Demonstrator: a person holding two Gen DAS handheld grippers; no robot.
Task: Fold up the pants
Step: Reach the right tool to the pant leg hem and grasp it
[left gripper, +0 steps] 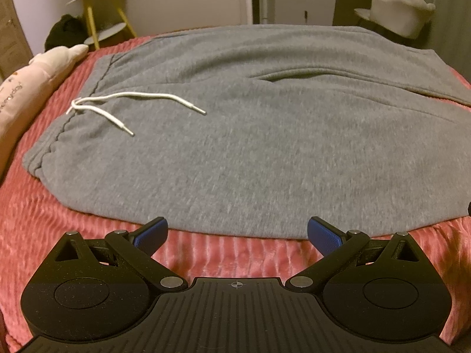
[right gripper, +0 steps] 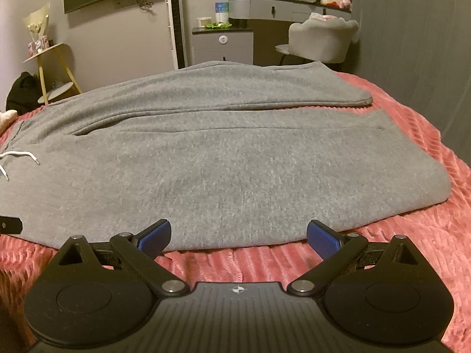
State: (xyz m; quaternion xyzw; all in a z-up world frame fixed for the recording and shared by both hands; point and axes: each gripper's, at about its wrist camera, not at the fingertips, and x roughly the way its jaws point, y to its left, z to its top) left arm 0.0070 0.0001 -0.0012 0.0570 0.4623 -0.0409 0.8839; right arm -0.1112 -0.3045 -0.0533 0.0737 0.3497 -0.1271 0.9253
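Observation:
Grey sweatpants (left gripper: 235, 147) lie flat across a pink bedspread (left gripper: 59, 220), waistband to the left with a white drawstring (left gripper: 117, 103). The legs run to the right (right gripper: 250, 161), the far leg (right gripper: 265, 91) lying beside the near one. My left gripper (left gripper: 237, 231) is open and empty at the near edge of the pants, close to the waist end. My right gripper (right gripper: 239, 234) is open and empty at the near edge of the near leg. The tip of the left gripper shows at the left edge of the right wrist view (right gripper: 10, 225).
A pink pillow (left gripper: 35, 88) lies at the left of the bed. Beyond the bed stand a yellow-legged side table (right gripper: 53, 70), a grey cabinet (right gripper: 223, 44), a vanity desk (right gripper: 279, 6) and a grey chair (right gripper: 321, 38).

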